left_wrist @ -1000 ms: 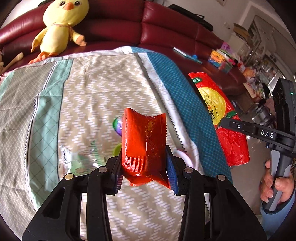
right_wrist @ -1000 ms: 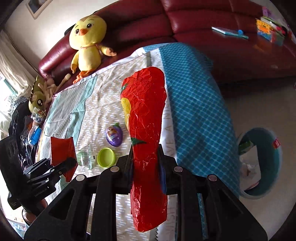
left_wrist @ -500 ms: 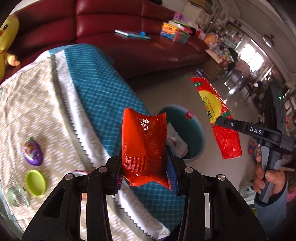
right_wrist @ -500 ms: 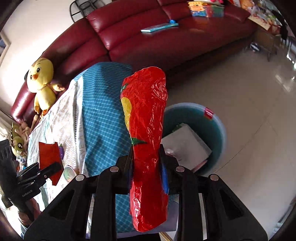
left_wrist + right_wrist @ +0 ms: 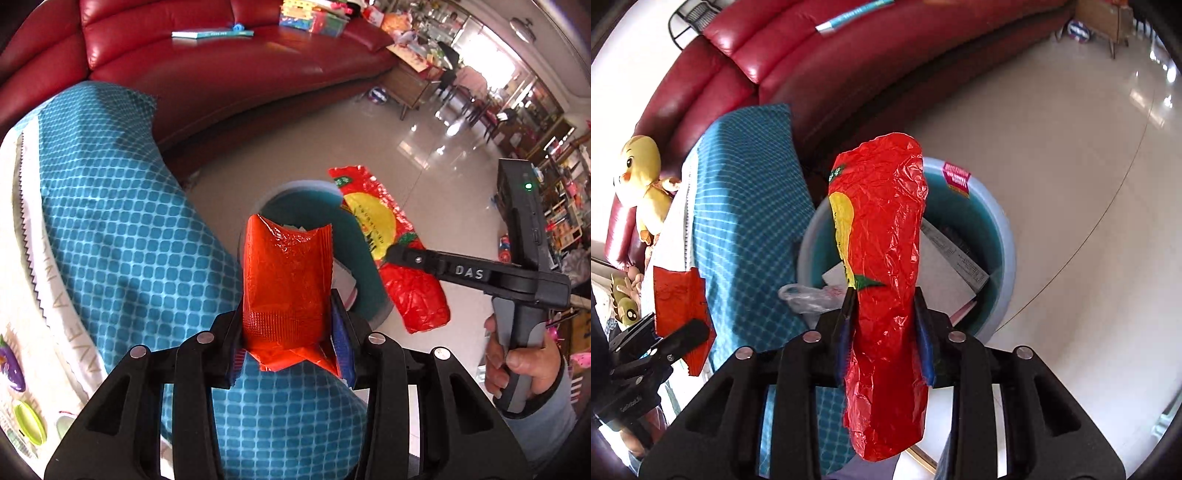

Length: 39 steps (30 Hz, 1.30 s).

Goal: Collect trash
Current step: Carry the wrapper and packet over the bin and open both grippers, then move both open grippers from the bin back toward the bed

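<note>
My left gripper (image 5: 288,332) is shut on an orange-red snack packet (image 5: 288,273), held upright past the table edge in front of the teal bin (image 5: 364,266). The right wrist view shows the left gripper (image 5: 683,332) with that packet (image 5: 674,295) at the lower left. My right gripper (image 5: 884,338) holds a long crinkled red wrapper (image 5: 882,229) with a yellow patch above the bin (image 5: 1006,236). Its jaws are opening, and the pads still touch the wrapper. In the left wrist view the right gripper (image 5: 395,254) and the wrapper (image 5: 373,218) hang at the bin's right rim.
The bin holds a white box (image 5: 945,266) and a clear plastic bag (image 5: 809,295). A blue-checked tablecloth (image 5: 122,236) drapes over the table beside it. A red sofa (image 5: 236,70) curves behind, with a yellow plush duck (image 5: 642,173). Glossy floor tiles (image 5: 1071,147) spread to the right.
Both grippers swung from above the table out to the bin and sank toward it, each still carrying its wrapper. The right jaws stand a little wider.
</note>
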Motion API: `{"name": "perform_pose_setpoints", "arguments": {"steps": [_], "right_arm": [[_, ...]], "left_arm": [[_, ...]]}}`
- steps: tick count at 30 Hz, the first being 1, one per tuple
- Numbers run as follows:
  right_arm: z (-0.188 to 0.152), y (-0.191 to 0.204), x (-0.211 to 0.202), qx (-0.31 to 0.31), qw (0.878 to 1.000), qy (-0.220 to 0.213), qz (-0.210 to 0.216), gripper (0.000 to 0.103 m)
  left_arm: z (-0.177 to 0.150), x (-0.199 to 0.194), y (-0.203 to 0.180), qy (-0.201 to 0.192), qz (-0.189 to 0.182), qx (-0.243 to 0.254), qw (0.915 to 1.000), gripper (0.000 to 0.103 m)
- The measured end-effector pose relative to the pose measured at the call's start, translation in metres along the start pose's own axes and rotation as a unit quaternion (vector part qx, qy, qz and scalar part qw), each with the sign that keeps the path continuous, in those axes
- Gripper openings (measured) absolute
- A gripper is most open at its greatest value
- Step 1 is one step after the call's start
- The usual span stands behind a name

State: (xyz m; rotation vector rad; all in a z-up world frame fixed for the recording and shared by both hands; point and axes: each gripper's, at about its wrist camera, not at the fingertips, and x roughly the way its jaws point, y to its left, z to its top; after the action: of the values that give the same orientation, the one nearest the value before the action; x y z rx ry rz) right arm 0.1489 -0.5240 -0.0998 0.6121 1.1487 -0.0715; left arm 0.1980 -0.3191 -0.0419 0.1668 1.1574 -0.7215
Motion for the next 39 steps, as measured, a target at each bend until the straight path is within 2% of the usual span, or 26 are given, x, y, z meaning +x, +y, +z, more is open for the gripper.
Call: {"name": "perform_pose_setpoints", "arguments": {"steps": [2,4,5,10,13,22,23,24,27,29,34,39], "right_arm": [[0.004,-0.002,0.011,0.001,1.000,0.007,0.001,0.041],[0.008,-0.005,0.020,0.002,1.000,0.013,0.004,0.057],[0.010,-0.007,0.024,0.003,1.000,0.015,0.003,0.059],[0.014,-0.021,0.025,0.019,1.000,0.016,0.009,0.068],[0.015,-0.027,0.016,0.020,1.000,0.005,-0.003,0.071],[0.014,-0.046,-0.013,0.040,0.999,-0.019,-0.026,0.075],[0.014,-0.048,-0.015,0.041,0.999,-0.020,-0.027,0.075],[0.014,-0.049,-0.017,0.042,0.998,-0.021,-0.029,0.075],[0.015,-0.051,-0.021,0.045,0.998,-0.025,-0.032,0.075],[0.014,-0.052,-0.023,0.045,0.998,-0.026,-0.034,0.075],[0.014,-0.047,-0.026,0.041,0.998,-0.027,-0.039,0.075],[0.013,-0.043,-0.029,0.040,0.998,-0.027,-0.045,0.077]], "left_arm": [[0.005,0.008,-0.001,0.006,0.002,-0.001,1.0000,0.041],[0.010,0.016,-0.003,0.012,0.003,-0.002,0.9999,0.041],[0.013,0.020,-0.004,0.014,0.004,-0.002,0.9999,0.041],[0.029,0.038,-0.014,0.024,0.004,0.000,0.9997,0.041],[0.032,0.046,-0.018,0.028,0.004,0.004,0.9996,0.041],[0.039,0.066,-0.035,0.042,-0.003,0.019,0.9989,0.041],[0.039,0.068,-0.037,0.044,-0.003,0.022,0.9988,0.044],[0.040,0.070,-0.040,0.046,-0.001,0.025,0.9986,0.056],[0.040,0.074,-0.048,0.037,0.016,0.041,0.9983,0.077],[0.039,0.075,-0.051,0.033,0.034,0.048,0.9977,0.087],[0.037,0.070,-0.044,0.026,0.034,0.040,0.9983,0.094],[0.034,0.064,-0.039,0.022,0.038,0.036,0.9984,0.094]]}}
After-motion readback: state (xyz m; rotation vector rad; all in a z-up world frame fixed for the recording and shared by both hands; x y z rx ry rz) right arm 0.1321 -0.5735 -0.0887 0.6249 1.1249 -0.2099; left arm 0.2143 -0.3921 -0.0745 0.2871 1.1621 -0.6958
